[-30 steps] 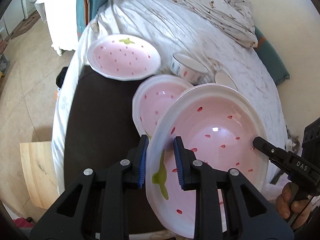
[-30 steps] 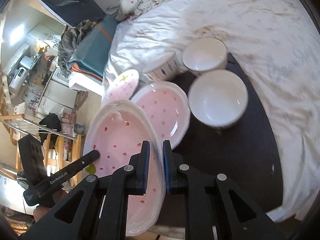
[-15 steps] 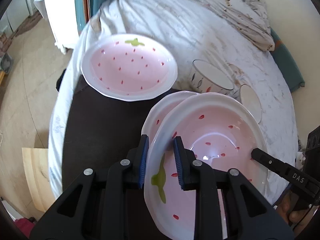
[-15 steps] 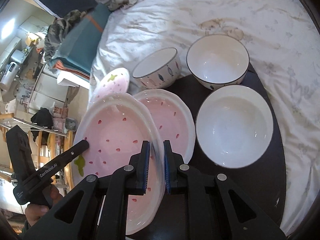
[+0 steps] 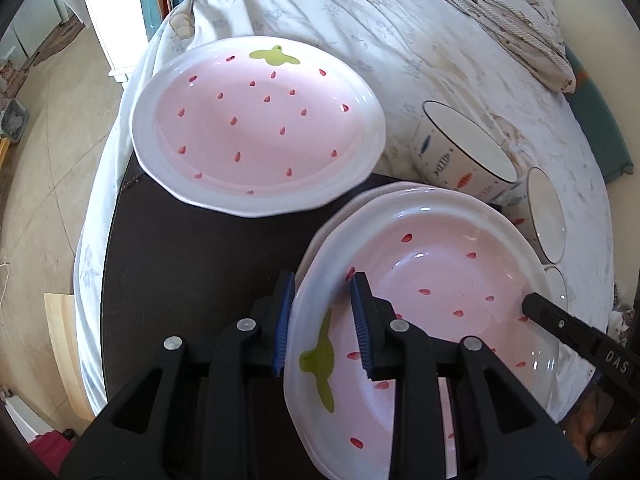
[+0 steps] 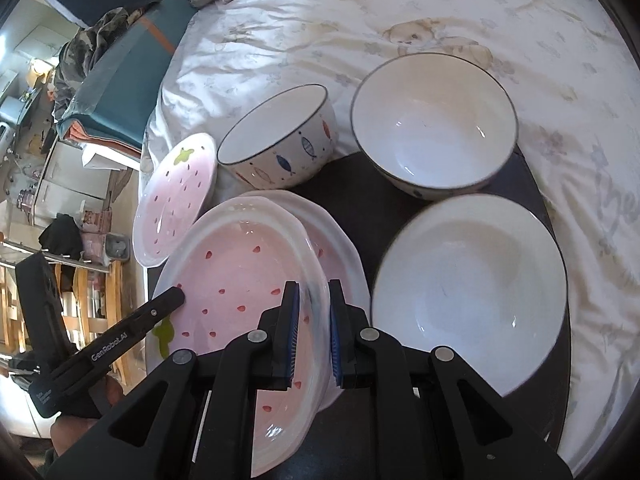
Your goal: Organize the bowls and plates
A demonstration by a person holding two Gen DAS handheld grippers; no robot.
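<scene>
Pink strawberry-print ceramic plate point(image 5: 432, 320) gripped at opposite rims by left tongs point(image 5: 322, 320), jaws just eased slightly wider, and right tongs point(image 6: 313, 330), nearly closed on rim, sitting atop matching pink plate point(image 6: 340, 252) on dark round desk point(image 5: 192, 272).
</scene>
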